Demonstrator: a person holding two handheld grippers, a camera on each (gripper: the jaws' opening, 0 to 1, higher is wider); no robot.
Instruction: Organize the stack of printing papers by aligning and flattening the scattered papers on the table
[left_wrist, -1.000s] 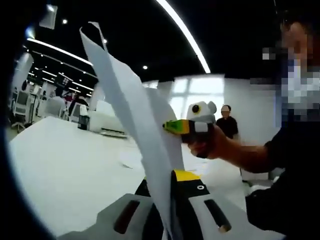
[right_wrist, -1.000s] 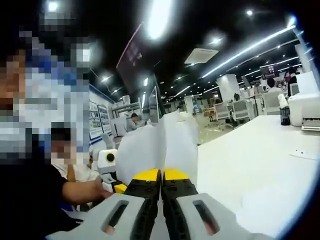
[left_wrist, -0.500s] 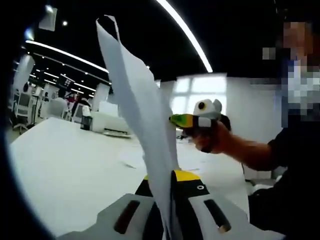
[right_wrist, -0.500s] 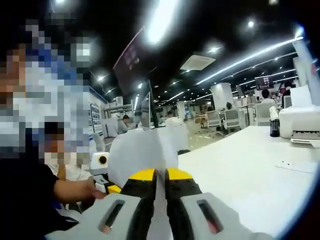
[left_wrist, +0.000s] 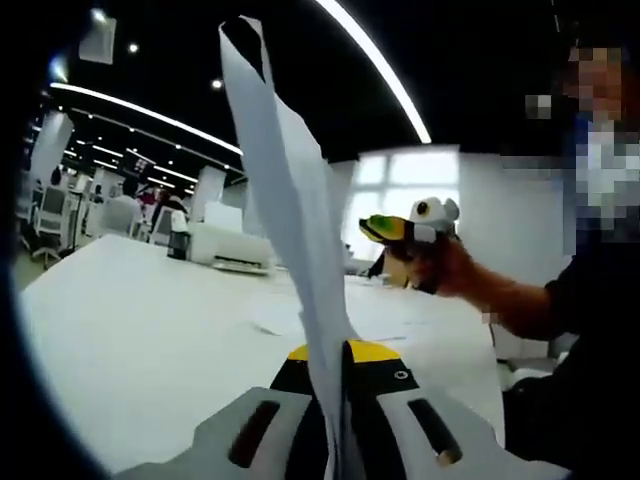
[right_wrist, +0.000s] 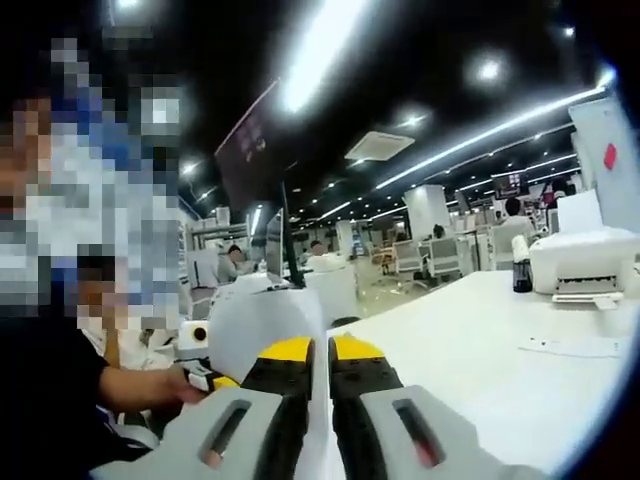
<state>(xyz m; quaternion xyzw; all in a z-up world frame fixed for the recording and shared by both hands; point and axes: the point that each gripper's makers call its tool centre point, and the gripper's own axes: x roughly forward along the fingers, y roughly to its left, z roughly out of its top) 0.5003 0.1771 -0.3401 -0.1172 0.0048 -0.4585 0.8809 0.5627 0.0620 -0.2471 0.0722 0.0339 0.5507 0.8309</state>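
1. Above the table (left_wrist: 130, 330), you hold the papers (left_wrist: 290, 220) lifted on edge; alignment is under way, and flattening on the table is left
2. The left gripper (left_wrist: 330, 365) fingers pinch the papers' one edge; the right gripper (right_wrist: 320, 355) fingers pinch the opposite edge

A broad white table (left_wrist: 130, 330) with a smooth matte top carries a few loose white paper sheets (left_wrist: 275, 318) lying flat — and, at its far edge, a white boxy printer (left_wrist: 228, 245) beside a dark bottle (left_wrist: 178, 243).
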